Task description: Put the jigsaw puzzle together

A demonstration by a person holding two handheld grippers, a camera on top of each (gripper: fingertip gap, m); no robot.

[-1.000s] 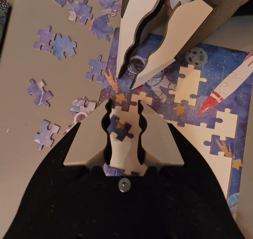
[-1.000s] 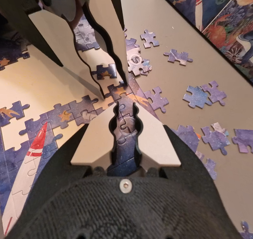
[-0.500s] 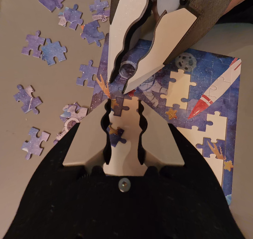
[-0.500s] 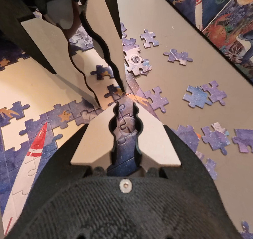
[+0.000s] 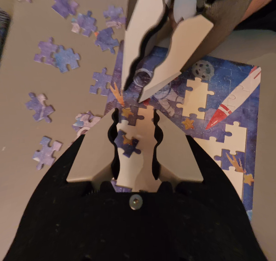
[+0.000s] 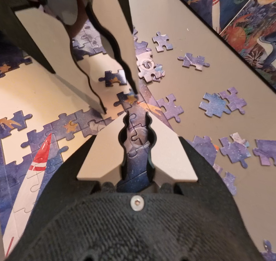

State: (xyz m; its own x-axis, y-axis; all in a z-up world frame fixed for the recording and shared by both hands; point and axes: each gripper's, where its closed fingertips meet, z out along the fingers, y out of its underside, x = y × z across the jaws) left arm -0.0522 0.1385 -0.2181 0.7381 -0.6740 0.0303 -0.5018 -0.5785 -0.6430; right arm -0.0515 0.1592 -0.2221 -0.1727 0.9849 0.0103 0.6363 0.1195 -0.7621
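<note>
Both grippers are held open, gripping nothing. A star piece [image 5: 128, 145] lies loose between the left gripper [image 5: 135, 111] fingers on the puzzle board [image 5: 239, 146]. The right gripper [image 6: 136, 114] is poised over the assembled astronaut; loose pieces [image 5: 65, 58] are scattered beside the board.

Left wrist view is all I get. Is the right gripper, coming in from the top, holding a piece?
Observer: No. Seen from behind its own fingers, the right gripper is open, and only the assembled astronaut helmet lies below the gap.
Operator: What's beyond the loose pieces?
Observer: Past the loose pieces, a printed box showing a rocket and sea creatures lies on the grey table.
</note>
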